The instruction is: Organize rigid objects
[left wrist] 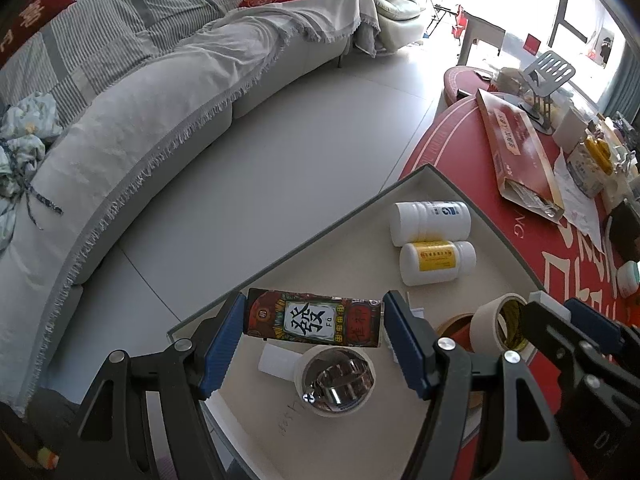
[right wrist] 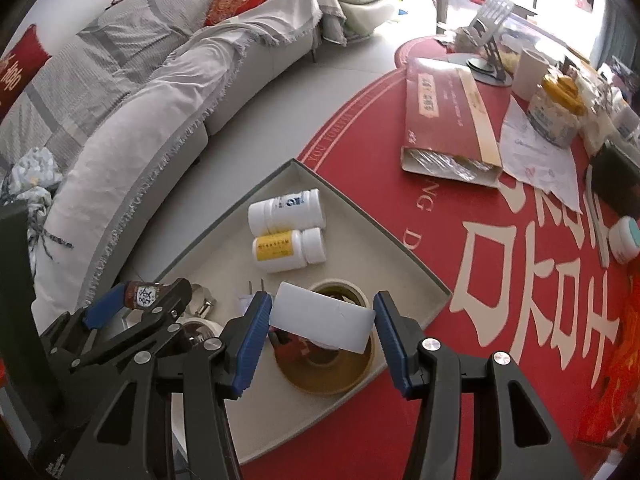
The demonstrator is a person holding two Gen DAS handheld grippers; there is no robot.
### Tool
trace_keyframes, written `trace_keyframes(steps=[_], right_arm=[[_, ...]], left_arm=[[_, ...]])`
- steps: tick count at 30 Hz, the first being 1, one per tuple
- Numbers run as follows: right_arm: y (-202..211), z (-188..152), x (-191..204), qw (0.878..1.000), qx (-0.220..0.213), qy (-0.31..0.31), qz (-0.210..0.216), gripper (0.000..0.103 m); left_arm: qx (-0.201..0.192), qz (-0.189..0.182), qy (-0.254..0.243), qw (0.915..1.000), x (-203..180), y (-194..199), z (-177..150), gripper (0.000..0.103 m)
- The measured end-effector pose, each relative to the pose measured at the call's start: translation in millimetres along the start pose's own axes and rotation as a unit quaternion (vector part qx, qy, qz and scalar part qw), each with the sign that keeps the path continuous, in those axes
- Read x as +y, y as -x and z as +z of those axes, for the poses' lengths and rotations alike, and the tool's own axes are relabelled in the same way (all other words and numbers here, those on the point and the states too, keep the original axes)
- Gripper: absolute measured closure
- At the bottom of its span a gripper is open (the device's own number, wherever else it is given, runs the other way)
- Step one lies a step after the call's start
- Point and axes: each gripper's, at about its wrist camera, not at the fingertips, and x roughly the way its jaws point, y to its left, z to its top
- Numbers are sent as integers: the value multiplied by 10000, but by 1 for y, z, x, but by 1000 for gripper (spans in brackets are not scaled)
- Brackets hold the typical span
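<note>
My left gripper [left wrist: 314,322] is shut on a dark patterned card box [left wrist: 314,320] and holds it above the beige tray [left wrist: 360,216]. My right gripper [right wrist: 322,320] is shut on a white rectangular block [right wrist: 322,322] and holds it over a roll of tape [right wrist: 326,372] in the tray [right wrist: 400,248]. Two white pill bottles [left wrist: 432,240] lie side by side in the tray's far part; they also show in the right wrist view [right wrist: 286,234]. A shiny metal cup inside a tape roll [left wrist: 336,380] sits under the left gripper. The left gripper with the card box [right wrist: 144,294] shows at the left of the right wrist view.
The tray sits on a red round table mat [right wrist: 500,280]. A long red gift box [right wrist: 444,116], papers, a jar with a yellow lid [right wrist: 556,112], a small teal-and-white jar [right wrist: 626,240] and a metal stand [right wrist: 490,40] lie beyond. A grey sofa [left wrist: 140,120] stands left.
</note>
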Motion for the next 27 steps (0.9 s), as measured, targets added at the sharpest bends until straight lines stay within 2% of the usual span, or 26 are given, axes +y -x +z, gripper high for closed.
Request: trace_keyframes(steps=[27], right_arm=[[-22, 1, -3, 9995, 240, 58, -189, 49]], left_arm=[[283, -14, -222, 9994, -11, -24, -8, 30]])
